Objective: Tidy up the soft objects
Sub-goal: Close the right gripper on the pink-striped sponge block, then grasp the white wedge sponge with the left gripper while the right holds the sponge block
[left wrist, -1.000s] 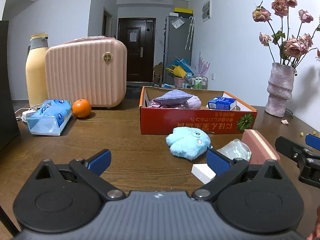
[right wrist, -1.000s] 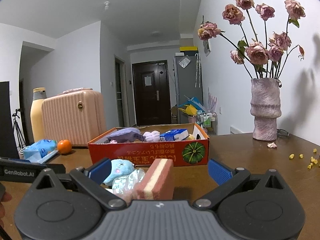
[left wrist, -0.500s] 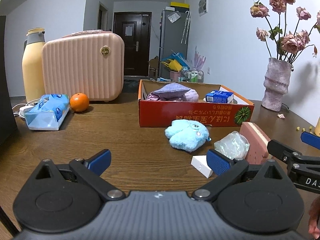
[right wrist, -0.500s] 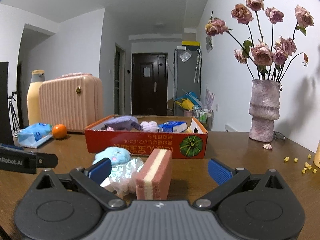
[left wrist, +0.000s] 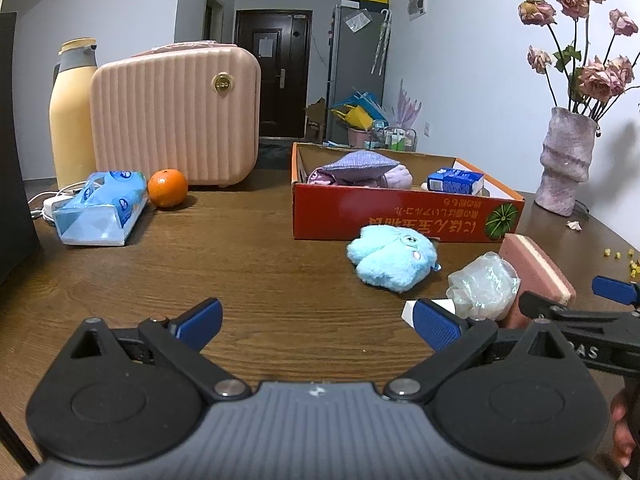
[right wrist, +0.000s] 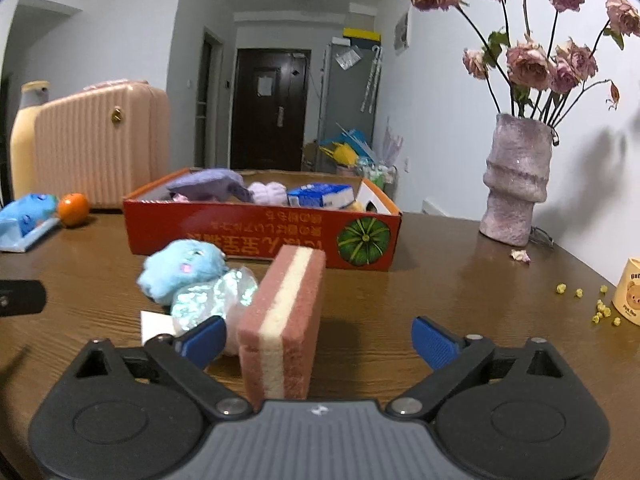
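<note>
A pink and cream sponge (right wrist: 282,320) stands on edge on the wooden table, between the open jaws of my right gripper (right wrist: 318,342), not pinched; it also shows in the left wrist view (left wrist: 536,276). A light blue plush toy (left wrist: 394,258) and a clear crinkled bag (left wrist: 484,290) lie left of the sponge, in front of the red cardboard box (left wrist: 400,216), which holds purple cloth items (left wrist: 360,168) and a blue carton (left wrist: 454,180). My left gripper (left wrist: 316,322) is open and empty over bare table, left of these objects.
A pink ribbed case (left wrist: 176,112), a yellow flask (left wrist: 72,112), an orange (left wrist: 168,188) and a blue tissue pack (left wrist: 102,208) stand at the left. A vase of dried roses (right wrist: 516,184) stands at the right, with yellow crumbs (right wrist: 592,304) and a small cup (right wrist: 630,292) near the right edge.
My right gripper has moved forward so the sponge now stands between its jaws. The left gripper has risen and pulled back a little. Both stayed open.
</note>
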Available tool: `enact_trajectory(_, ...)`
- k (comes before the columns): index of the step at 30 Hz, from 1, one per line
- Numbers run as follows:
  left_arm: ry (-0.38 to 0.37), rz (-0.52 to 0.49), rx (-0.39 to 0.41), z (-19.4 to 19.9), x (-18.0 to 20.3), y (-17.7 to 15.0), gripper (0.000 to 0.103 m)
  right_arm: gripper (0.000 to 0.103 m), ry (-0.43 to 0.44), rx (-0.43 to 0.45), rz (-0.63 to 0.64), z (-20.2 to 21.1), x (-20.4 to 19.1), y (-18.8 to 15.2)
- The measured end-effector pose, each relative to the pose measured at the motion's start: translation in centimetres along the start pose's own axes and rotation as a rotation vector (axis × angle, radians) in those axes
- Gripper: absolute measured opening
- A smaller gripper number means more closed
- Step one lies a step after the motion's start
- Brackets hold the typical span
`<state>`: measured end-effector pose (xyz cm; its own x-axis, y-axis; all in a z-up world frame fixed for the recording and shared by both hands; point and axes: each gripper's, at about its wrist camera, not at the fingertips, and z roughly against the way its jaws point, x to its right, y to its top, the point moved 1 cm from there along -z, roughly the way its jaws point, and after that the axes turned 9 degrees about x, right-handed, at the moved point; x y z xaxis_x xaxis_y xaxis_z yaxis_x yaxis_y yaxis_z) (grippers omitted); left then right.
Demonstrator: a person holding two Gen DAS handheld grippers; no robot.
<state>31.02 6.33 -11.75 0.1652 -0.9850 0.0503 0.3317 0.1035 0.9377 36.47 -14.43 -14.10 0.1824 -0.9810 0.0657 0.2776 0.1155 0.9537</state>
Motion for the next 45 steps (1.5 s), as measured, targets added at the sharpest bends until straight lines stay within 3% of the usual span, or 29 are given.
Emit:
enact_trajectory(6, 0.001, 0.001, -0.016, -0.3, 0.0, -0.2, 0.103, 0.076, 0.027, -0.045, -0.011, -1.3, 0.3, -0.1)
enact_trajectory(9, 0.001, 0.001, -0.019, -0.3, 0.1, -0.2, 0.103, 0.055, 0.057, -0.068, -0.029, -2.0, 0.7, -0.1)
enact_trajectory(11, 0.001, 0.0, -0.023, -0.4, 0.1, -0.3, 0.103, 0.031, 0.08, -0.088, -0.053, -2.4, 1.0, -0.1)
enact_trajectory(34, 0.036, -0.021, -0.028, -1.2, 0.4, -0.7, 0.103, 0.031, 0.055, 0.078, -0.128, 0.8, 3.6, 1.6)
enact_trajectory(45, -0.018, -0.06, -0.085, -2.8, 2.8, -1.4, 0.103, 0.031, 0.069, 0.109, -0.142, 1.5, 4.2, 2.0)
